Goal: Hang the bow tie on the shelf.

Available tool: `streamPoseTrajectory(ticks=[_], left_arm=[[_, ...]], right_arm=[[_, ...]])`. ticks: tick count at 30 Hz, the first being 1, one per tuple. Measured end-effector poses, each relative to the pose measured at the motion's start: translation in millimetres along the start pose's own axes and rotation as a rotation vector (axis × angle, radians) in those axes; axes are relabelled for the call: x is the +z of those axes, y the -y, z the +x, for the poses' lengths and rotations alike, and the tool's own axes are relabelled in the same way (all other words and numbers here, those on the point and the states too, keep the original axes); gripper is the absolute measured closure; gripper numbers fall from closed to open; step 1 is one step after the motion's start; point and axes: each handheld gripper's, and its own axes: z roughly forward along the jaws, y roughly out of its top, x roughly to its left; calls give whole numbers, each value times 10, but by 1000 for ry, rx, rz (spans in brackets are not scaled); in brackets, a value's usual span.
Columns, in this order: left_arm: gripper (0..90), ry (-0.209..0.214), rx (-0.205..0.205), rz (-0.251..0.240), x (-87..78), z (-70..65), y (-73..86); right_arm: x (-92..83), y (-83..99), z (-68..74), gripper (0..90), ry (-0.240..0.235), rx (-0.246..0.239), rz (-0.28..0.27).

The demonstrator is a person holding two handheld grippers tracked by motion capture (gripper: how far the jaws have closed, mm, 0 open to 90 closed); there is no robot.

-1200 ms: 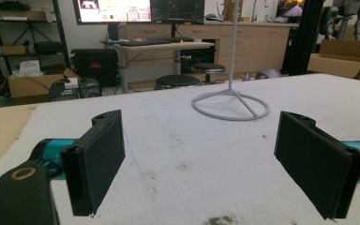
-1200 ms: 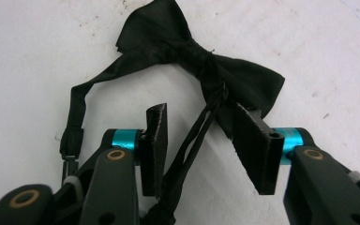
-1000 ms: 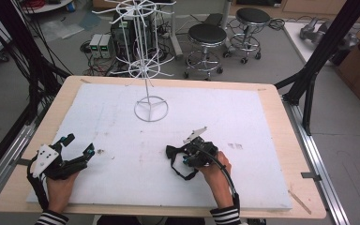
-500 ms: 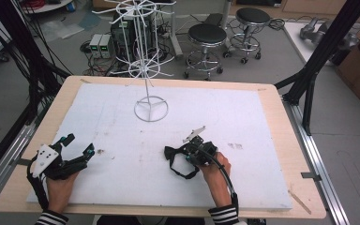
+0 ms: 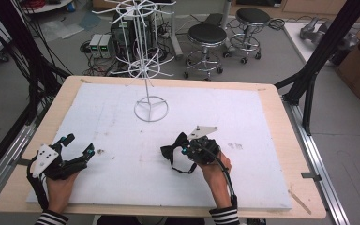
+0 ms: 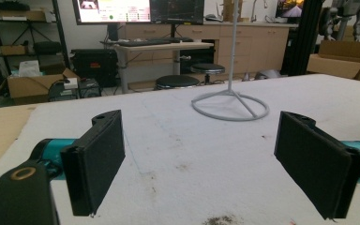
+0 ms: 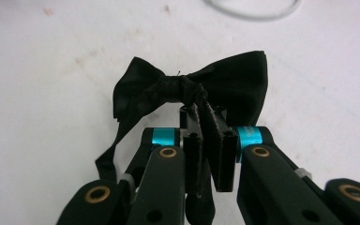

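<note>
The high view looks forward and down over the whole surface (image 5: 243, 117). The left gripper view sits low, facing level toward the wire stand (image 6: 229, 105), which the high view shares. The right gripper view looks down close.

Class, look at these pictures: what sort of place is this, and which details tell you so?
Probably a lab or workshop set up for recording. Monitors stand on a desk behind, black frame struts flank the padded table, and electronics boxes with cables sit on the floor beside stools.
</note>
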Motion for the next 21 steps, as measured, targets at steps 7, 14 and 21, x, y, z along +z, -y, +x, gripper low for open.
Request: streamPoseTrajectory(ticks=[7,14,21], left_arm=[[167,-1,1,-1,1,-1,0],[167,-1,1,0,1,0,0],[167,-1,3,2,0,0,0]], right_arm=[[-113,-16,-10,851,-21,27,-168],[-182,-41,-58,852,-52,57,-279],[-240,-156,-88,851,-60,74,-353]])
